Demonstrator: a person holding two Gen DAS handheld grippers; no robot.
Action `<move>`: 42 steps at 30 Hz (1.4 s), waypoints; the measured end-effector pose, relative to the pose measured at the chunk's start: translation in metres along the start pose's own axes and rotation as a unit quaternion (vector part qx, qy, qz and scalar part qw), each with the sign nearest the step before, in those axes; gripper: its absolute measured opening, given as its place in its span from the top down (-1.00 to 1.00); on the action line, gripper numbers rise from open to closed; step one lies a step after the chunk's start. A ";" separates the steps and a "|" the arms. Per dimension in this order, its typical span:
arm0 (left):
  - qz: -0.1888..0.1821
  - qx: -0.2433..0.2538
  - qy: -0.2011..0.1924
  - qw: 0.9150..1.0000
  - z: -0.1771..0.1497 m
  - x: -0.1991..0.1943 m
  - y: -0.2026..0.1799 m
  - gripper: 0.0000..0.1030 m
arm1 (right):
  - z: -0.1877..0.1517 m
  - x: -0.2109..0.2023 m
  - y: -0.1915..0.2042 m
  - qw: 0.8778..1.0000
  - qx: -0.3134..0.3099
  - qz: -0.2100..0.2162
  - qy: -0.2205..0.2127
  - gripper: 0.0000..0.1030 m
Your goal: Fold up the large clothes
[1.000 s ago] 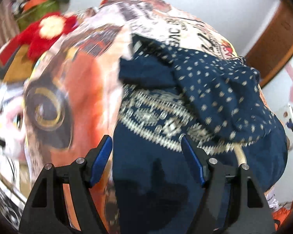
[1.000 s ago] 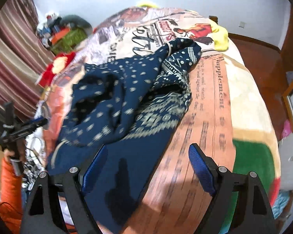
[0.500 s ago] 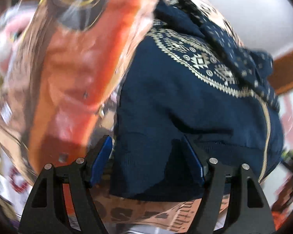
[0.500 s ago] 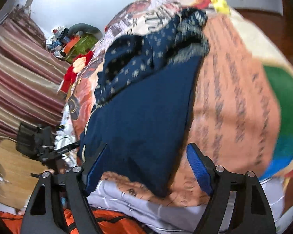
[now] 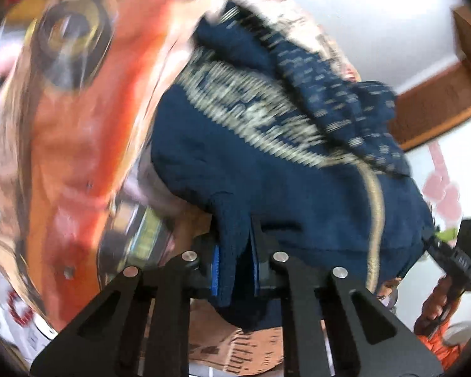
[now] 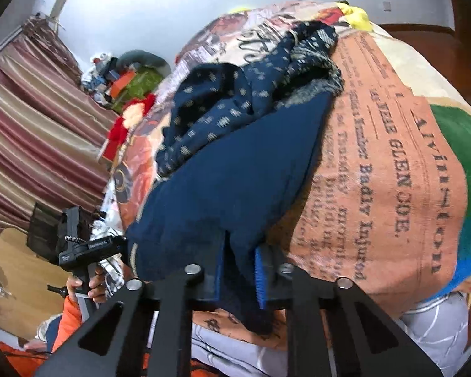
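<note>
We have both grippers clamped on the near hem of the navy sweater (image 6: 235,169), which lies on the printed blanket (image 6: 386,163) covering the bed. Our left gripper (image 5: 234,270) points forward and slightly up along the garment, its blue-padded fingers (image 5: 215,271) pressed together with a fold of dark knit pinched between them; the picture there is smeared with motion. Our right gripper (image 6: 238,279) sits low at the bed's edge, likewise closed on a bunch of the hem, the cloth hanging down between the fingers. In the right wrist view the left gripper's body appears at the far left, gripped by a hand (image 6: 91,286) with an orange sleeve (image 6: 69,317) below it. The sweater's upper part, with cream dots and a patterned band (image 5: 254,116), is heaped toward the far side of the bed.

On the blanket's newspaper print we can read "THE GLEN COE" and "Badly Injured"; the larger heading beside it is too distorted to read. Striped curtains (image 6: 25,132) hang to the left, and a red plush toy (image 6: 122,125) lies beside the bed.
</note>
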State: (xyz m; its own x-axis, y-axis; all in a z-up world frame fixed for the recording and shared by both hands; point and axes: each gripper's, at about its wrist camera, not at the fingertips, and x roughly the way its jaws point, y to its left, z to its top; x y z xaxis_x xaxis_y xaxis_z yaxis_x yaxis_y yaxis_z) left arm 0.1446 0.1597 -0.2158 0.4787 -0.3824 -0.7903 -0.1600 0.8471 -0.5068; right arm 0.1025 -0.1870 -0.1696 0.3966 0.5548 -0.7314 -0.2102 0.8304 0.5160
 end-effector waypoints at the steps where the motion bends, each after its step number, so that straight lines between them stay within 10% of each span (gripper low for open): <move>1: -0.003 0.013 -0.015 1.000 0.004 -0.007 -0.008 0.75 | 0.003 -0.002 0.003 1.000 -0.006 0.004 -0.008 0.80; 14: -0.073 0.042 -0.135 0.987 0.133 -0.053 -0.070 0.77 | 0.097 -0.024 0.031 0.990 -0.063 0.024 -0.128 0.86; 25: 0.069 -0.015 -0.105 0.992 0.244 0.069 -0.024 0.78 | 0.230 0.058 -0.010 0.988 -0.042 -0.065 -0.135 0.87; 33: 0.127 -0.024 -0.043 0.991 0.259 0.154 0.018 0.76 | 0.289 0.142 -0.061 0.986 -0.032 -0.141 -0.085 0.86; 38: 0.115 -0.032 -0.033 0.992 0.263 0.146 0.022 0.68 | 0.310 0.127 -0.103 0.975 0.017 -0.193 -0.106 0.85; 42: 0.128 -0.004 -0.068 0.989 0.270 0.103 0.003 0.36 | 0.312 0.094 -0.131 0.982 0.087 -0.135 -0.099 0.85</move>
State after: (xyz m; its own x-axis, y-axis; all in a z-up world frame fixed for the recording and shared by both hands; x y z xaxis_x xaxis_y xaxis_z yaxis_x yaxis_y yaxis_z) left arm 0.4264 0.2226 -0.2064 0.5332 -0.1014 -0.8399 -0.2973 0.9070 -0.2983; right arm 0.4462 -0.2598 -0.1665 0.5873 0.2811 -0.7590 0.0748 0.9149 0.3967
